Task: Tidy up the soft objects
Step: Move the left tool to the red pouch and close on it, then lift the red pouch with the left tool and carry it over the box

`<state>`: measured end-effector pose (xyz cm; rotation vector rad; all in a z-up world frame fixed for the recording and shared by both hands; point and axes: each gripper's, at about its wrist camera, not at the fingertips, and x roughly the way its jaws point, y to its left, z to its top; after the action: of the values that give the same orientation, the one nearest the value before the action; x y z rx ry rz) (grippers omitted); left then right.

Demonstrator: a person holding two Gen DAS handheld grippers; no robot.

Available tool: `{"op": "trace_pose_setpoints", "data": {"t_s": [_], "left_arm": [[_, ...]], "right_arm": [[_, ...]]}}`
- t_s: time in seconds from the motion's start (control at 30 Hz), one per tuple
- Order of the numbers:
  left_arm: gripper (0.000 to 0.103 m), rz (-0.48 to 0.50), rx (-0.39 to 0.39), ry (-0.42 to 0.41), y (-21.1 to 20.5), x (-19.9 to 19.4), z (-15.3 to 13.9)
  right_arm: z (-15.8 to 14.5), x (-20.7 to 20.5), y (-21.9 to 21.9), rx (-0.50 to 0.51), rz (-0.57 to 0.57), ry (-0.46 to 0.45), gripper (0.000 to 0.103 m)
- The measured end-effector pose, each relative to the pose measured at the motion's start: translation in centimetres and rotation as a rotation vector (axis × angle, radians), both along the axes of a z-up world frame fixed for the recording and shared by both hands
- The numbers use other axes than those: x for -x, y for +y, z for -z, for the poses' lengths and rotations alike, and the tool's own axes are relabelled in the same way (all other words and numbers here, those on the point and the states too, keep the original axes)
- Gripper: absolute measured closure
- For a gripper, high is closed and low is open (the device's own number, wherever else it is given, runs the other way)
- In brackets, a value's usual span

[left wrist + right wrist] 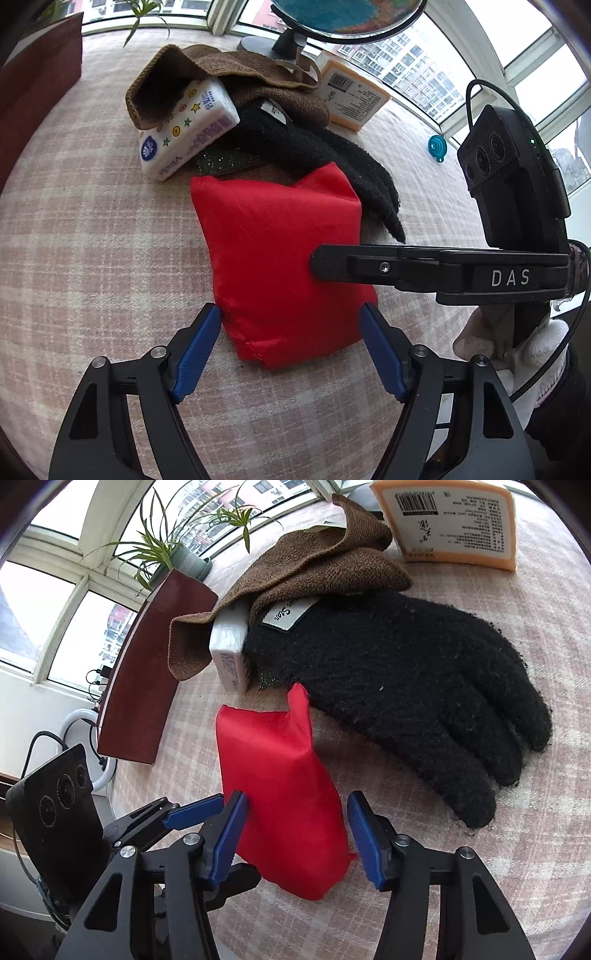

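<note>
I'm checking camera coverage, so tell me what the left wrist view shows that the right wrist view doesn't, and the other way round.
Only the left wrist view shows the globe, the blue funnel and the tissue pack's printed face.

Only the right wrist view shows the glove's fingers in full, the potted plant and the glove label.

Both show the red bag, black glove, brown towel, orange box, checked cloth, and both open grippers, left and right, flanking the bag.
</note>
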<state>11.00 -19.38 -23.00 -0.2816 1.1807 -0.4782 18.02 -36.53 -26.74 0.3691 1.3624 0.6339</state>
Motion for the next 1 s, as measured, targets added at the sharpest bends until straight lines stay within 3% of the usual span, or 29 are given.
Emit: {"op": "trace_pose_setpoints", "data": {"t_s": [0.17,0.5,0.63,0.73,0.8,1.0], "left_arm": [[0.036,0.010,0.026,0.008,0.1,0.0,0.2],[0.036,0.077,0.059,-0.048,0.8,0.9,-1.9],[0.036,0.110,0.063,-0.102,1.5,1.6,-3.9],[0.045,0.155,0.081,-0.154,1.9,2.1,-6.0],[0.046,0.152,0.051,-0.184,2.3,2.4,-6.6],[0.047,0.109,0.082,-0.103,5.0,1.8,-4.5]], "right_arm": [[0.1,0.1,0.6,-0.003,0.008,0.006,0.056],[-0.7,1.4,0.7,-0.009,0.087,0.016,0.058],[-2.5,2.2,1.1,-0.010,0.113,-0.014,0.060],[-4.2,2.5,2.7,-0.029,0.089,-0.035,0.070],[-5.0,2.6,4.1,0.028,0.104,-0.067,0.072],[-3.8,2.0,7.2,0.063,0.081,-0.058,0.077]]}}
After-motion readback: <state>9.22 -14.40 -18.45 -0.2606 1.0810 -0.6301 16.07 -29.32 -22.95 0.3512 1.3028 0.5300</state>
